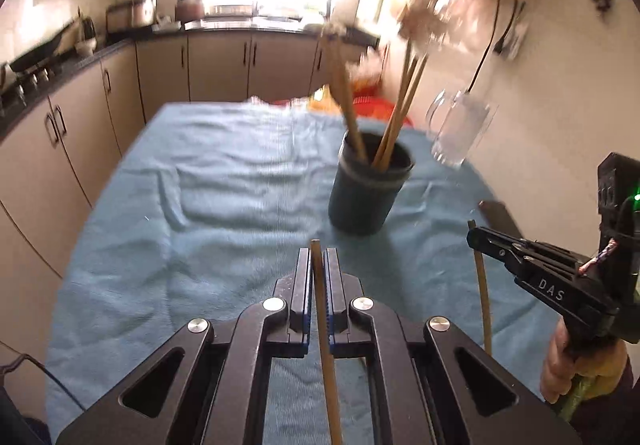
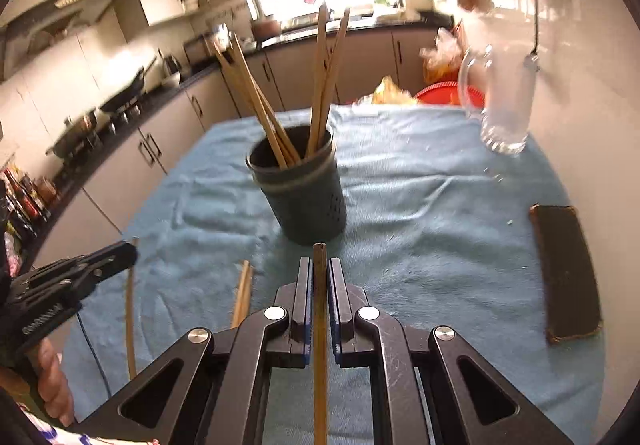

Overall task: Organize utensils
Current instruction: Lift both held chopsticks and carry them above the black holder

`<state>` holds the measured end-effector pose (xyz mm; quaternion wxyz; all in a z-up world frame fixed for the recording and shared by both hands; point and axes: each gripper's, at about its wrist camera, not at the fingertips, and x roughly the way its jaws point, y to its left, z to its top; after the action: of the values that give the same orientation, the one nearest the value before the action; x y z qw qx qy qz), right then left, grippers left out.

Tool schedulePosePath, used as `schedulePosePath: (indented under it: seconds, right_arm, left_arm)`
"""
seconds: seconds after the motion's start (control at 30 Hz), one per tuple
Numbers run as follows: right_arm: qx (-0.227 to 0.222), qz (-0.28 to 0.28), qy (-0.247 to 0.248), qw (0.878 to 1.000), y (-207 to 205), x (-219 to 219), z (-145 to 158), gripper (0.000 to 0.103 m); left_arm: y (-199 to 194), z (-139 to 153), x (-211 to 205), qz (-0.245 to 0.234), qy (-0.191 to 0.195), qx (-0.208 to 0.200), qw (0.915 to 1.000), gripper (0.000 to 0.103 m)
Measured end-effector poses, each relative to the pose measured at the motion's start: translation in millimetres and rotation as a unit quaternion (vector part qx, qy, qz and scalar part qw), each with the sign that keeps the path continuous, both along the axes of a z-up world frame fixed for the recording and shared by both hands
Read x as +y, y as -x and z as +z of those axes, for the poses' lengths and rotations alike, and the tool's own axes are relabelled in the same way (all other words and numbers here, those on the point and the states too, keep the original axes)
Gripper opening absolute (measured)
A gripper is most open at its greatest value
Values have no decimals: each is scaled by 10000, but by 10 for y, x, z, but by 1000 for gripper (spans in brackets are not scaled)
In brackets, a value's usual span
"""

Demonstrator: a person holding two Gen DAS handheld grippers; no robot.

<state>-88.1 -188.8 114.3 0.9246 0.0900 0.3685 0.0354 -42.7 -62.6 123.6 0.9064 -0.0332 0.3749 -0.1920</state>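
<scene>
Two chopsticks are clamped, one (image 1: pixel 320 285) in your left hand-held gripper (image 1: pixel 319 265), one (image 2: pixel 319 285) in your right hand-held gripper (image 2: pixel 319 277); next, tip both into the dark utensil holder (image 2: pixel 304 197) just ahead.

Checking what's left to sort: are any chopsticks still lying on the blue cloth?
Yes, a pair of chopsticks lies on the blue cloth near the dark holder.

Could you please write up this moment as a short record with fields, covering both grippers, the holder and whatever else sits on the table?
left gripper: shut on a wooden chopstick
right gripper: shut on a darker chopstick
utensil holder: dark, upright mid-table, several chopsticks standing inside
loose chopsticks: lying on the cloth near the left gripper
glass mug: far right, beside the wall
dark case: flat at the right edge
table cover: blue cloth
</scene>
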Motion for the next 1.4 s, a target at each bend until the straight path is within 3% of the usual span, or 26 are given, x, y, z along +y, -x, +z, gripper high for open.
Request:
schedulePosePath:
  seconds: [0.33, 0.7, 1.03, 1.4]
  right_arm:
    - [-597, -54, -32, 9982, 595, -17, 384, 7]
    - [-1068, -23, -53, 9943, 1019, 3, 696, 7]
    - [-1347, -78, 24, 9909, 938, -17, 949, 7]
    - [-1808, -341, -148, 9828, 398, -159, 1434, 7]
  left_arm:
    - [747, 521, 66, 90, -84, -932, 9956, 5]
    - [1237, 880, 138, 34, 256, -1375, 9902, 5]
    - [1051, 1134, 81, 4, 289, -1626, 9863, 5]
    - [503, 1643, 55, -36, 542, -1794, 9823, 4]
